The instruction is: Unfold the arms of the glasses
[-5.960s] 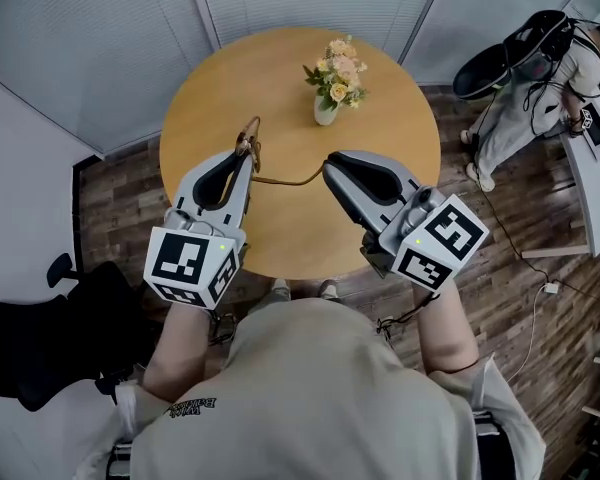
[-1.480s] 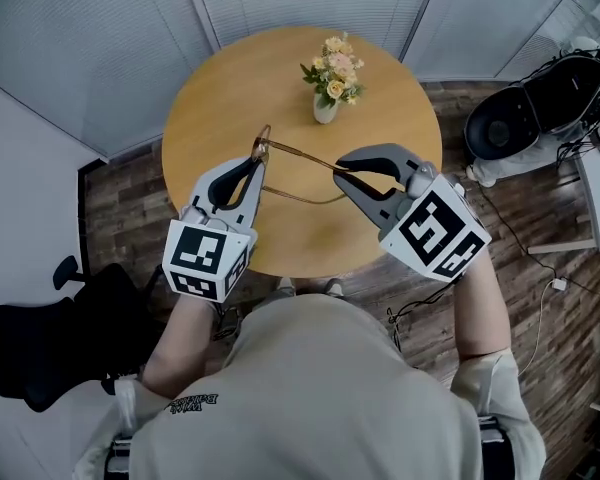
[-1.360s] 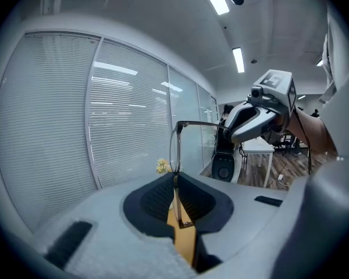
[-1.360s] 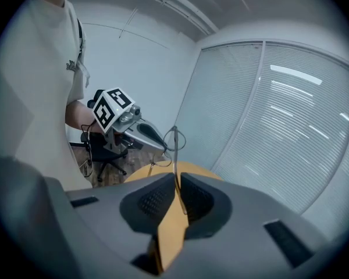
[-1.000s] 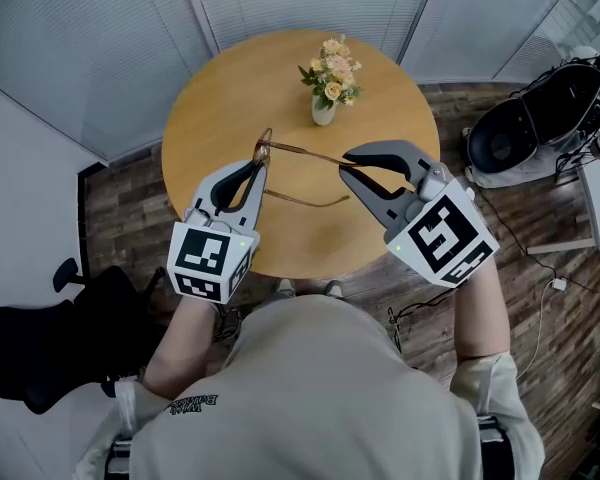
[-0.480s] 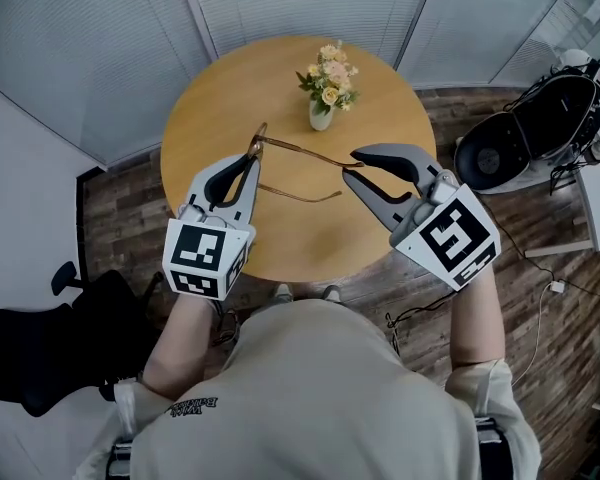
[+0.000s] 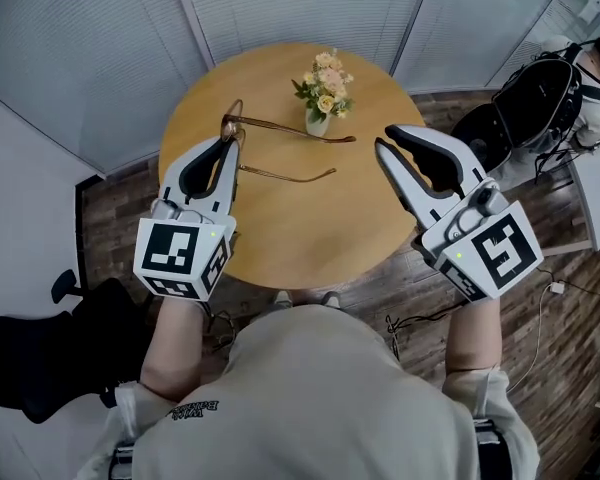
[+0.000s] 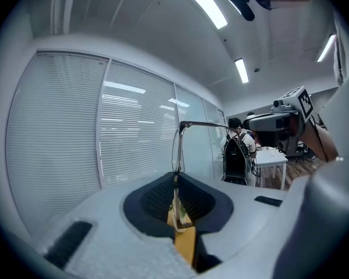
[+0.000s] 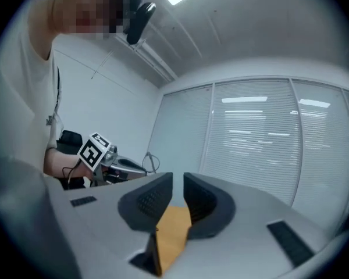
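Observation:
Thin gold-rimmed glasses (image 7: 280, 125) hang over the round wooden table (image 7: 310, 228), held by their front. My left gripper (image 7: 230, 140) is shut on the lens frame, and both arms stick out to the right, spread apart. The left gripper view shows the glasses rim (image 8: 175, 150) pinched upright between the pads of the left gripper (image 8: 175, 185), one arm running off right. My right gripper (image 7: 384, 138) sits just right of the arm tips and touches nothing. In the right gripper view the right gripper (image 9: 178, 182) has a narrow gap between its pads, empty.
A small white vase of flowers (image 7: 320, 93) stands on the far side of the table, just behind the glasses' arms. A person with a black backpack (image 7: 540, 88) is at the right edge. A black chair (image 7: 40, 358) sits at the lower left.
My right gripper has let go of the glasses' upper arm and drawn back to the right. The left gripper has carried the glasses slightly left and further away; both arms now stand out.

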Demonstrator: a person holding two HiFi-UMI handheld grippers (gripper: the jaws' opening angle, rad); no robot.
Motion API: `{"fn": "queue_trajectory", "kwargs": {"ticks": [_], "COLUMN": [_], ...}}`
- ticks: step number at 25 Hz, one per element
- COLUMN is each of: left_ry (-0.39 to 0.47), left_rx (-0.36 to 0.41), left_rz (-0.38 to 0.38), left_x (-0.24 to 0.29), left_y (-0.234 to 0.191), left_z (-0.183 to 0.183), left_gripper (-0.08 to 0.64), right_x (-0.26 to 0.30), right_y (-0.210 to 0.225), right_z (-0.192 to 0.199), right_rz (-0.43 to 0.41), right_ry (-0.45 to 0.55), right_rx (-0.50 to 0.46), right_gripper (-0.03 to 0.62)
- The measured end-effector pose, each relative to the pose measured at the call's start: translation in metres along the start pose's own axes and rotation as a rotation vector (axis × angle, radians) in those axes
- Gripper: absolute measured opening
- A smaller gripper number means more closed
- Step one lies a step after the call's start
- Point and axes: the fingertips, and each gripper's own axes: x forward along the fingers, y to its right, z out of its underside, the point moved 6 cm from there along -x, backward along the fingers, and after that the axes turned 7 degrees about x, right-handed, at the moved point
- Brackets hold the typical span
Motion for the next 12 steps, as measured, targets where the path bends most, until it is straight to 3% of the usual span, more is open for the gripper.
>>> {"fn": "queue_trajectory", "kwargs": {"ticks": [7,12], "left_ry": [0.067,0.099], "left_rx": [-0.007,-0.020], "left_rz": [-0.032,-0.034], "left_x": [-0.012,-0.020], "left_y": [-0.052,-0.051], "left_z": [0.006,0.002], "left_gripper": [0.038,0.038], "right_x": [0.021,0.006], "right_y": [0.011,0.021], "right_z": [-0.004,-0.004], "right_rz": [0.171,0.241], "right_ry": [0.161,0.249], "right_rx": [0.113,0.167], "right_gripper": [0.060,0.057]}}
